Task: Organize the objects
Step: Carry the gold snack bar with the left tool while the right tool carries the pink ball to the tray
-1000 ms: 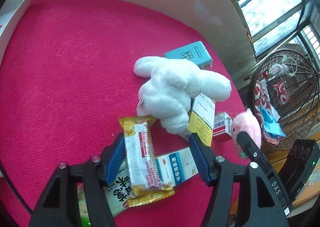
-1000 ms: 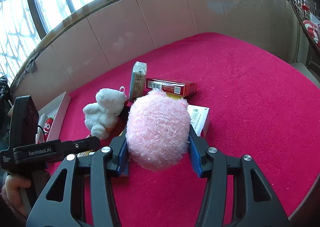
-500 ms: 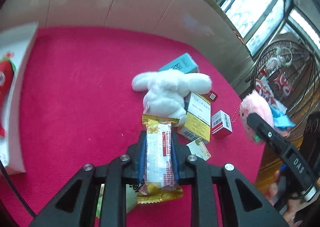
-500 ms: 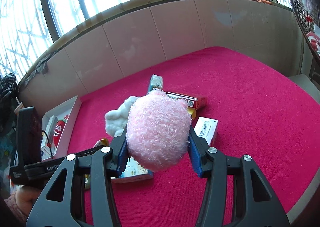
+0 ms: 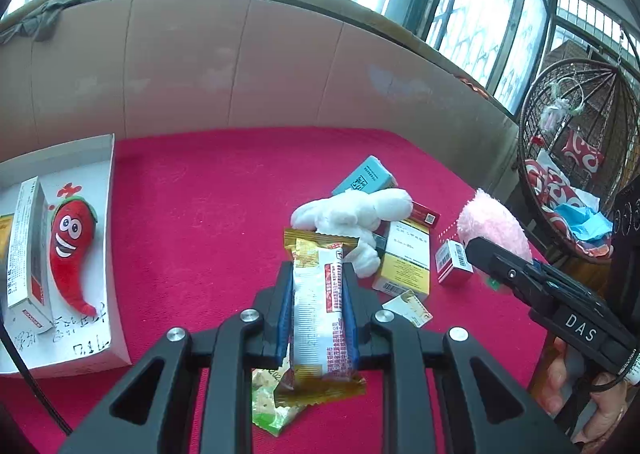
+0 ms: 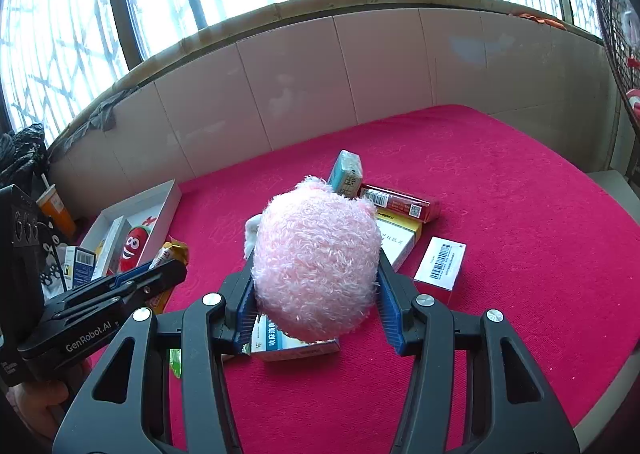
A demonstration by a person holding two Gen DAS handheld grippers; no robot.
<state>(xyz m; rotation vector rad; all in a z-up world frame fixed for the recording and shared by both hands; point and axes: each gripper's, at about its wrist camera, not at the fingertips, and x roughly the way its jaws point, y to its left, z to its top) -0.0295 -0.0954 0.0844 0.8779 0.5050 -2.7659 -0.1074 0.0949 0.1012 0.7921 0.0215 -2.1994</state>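
Observation:
My left gripper [image 5: 318,274] is shut on a yellow and white snack packet [image 5: 320,314] and holds it above the red cloth. My right gripper [image 6: 316,278] is shut on a fluffy pink plush toy [image 6: 316,262], lifted over the pile; the toy also shows in the left wrist view [image 5: 494,225]. A white plush rabbit [image 5: 352,217] lies on several small medicine boxes [image 5: 408,262]. A white tray [image 5: 110,254] at the left holds a red chili plush [image 5: 70,246] and a white box [image 5: 26,246].
A blue box [image 5: 366,177], a red box [image 6: 400,203] and a barcode box [image 6: 440,262] lie on the red cloth [image 6: 520,213]. A green packet [image 5: 270,410] lies under my left gripper. A beige wall panel runs behind. A wicker hanging chair [image 5: 576,157] stands at the right.
My left gripper closed on the snack packet and lifted it, tilting up so the white tray came into view. My right gripper rose with the pink plush.

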